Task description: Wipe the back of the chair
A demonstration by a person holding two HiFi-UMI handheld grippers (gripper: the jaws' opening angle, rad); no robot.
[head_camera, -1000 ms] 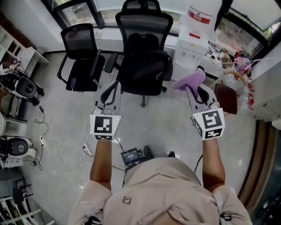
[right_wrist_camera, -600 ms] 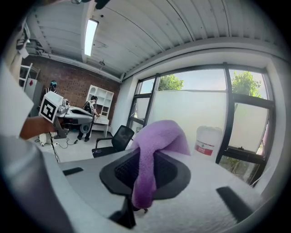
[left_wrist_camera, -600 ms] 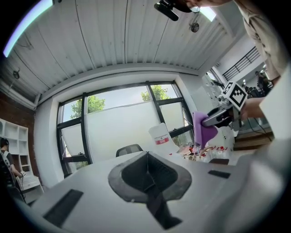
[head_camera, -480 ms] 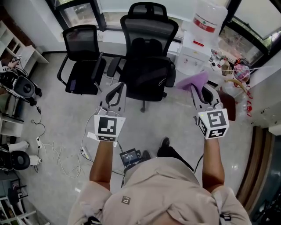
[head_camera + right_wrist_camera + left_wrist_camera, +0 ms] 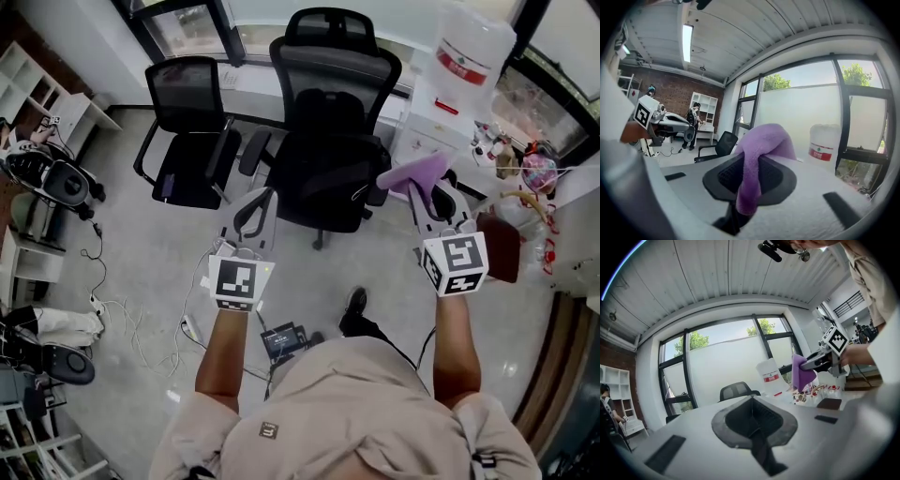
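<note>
Head view looks steeply down; both gripper views share the window.

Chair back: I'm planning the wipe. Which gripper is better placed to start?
Right. The right gripper has its jaws shut on the purple cloth, raised beside the tall black chair. The left gripper has its jaws together with nothing between them.
</note>
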